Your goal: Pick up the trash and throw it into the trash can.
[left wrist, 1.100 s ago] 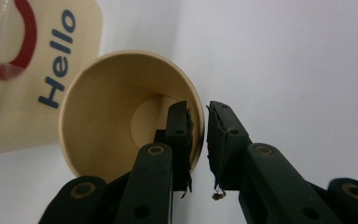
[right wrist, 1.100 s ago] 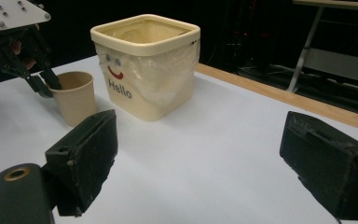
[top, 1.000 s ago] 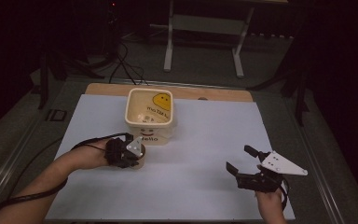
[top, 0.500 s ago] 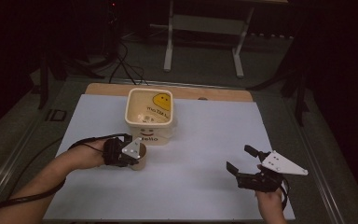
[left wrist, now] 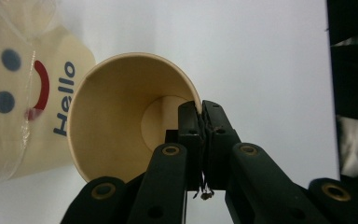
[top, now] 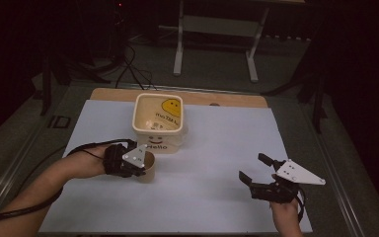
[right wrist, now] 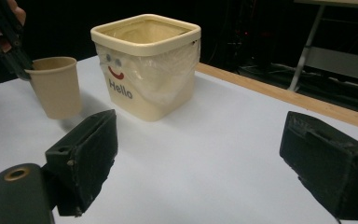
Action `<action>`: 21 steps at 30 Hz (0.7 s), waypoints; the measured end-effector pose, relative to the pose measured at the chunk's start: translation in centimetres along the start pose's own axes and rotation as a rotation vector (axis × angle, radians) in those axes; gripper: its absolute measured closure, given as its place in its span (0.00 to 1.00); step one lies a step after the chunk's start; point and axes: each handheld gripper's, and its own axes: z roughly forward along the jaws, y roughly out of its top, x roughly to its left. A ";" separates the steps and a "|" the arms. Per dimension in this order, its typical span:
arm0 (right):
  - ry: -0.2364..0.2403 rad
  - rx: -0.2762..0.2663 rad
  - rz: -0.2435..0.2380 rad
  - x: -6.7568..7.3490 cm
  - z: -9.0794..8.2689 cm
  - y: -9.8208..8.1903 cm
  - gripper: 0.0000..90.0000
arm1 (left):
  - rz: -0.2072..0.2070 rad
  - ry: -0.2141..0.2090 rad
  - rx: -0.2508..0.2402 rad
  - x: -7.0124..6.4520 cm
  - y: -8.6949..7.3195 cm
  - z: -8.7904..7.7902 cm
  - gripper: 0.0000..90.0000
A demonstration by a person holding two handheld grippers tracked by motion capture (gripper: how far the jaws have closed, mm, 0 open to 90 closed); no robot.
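Currently left gripper point(left wrist: 200, 140) pinches paper cup point(left wrist: 121, 116) wall at the rim; light, crushable, so grip gently; right gripper point(right wrist: 200, 158) spread

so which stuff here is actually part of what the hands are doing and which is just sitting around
In the job:
- paper cup, pinched at its rim
- left gripper, shut on that rim
- cream Hello bin, right beside the cup

Just there:
- right gripper, jaws open, holding nothing
- white table sheet
- metal stand on the floor behind the table
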 end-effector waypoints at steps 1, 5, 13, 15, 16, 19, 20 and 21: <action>0.004 0.000 0.001 0.0 0.0 0.0 0.12 | -0.003 -0.005 -0.007 0.0 0.1 -0.4 0.99; 0.003 -0.001 0.002 0.0 0.0 0.0 0.12 | -0.003 -0.004 -0.016 0.0 0.3 -1.0 0.99; 0.003 -0.018 0.000 -0.1 -0.2 0.1 0.12 | 0.007 -0.006 -0.032 0.2 1.2 -3.1 0.99; 0.005 -0.019 0.000 -0.1 -0.2 0.1 0.12 | 0.018 -0.002 -0.028 0.3 1.3 -3.5 0.99; 0.004 -0.020 -0.001 -0.1 -0.2 0.1 0.12 | 0.013 -0.003 -0.032 0.3 1.4 -3.7 0.99; 0.007 -0.026 -0.002 0.0 -0.3 0.1 0.12 | 0.013 0.001 -0.040 0.3 1.7 -4.3 0.99; 0.010 -0.030 0.001 0.0 -0.3 0.1 0.12 | 0.021 0.011 -0.037 0.3 1.8 -4.5 0.99; 0.012 -0.033 -0.002 0.0 -0.3 0.1 0.12 | 0.019 0.010 -0.038 0.3 1.9 -4.8 0.99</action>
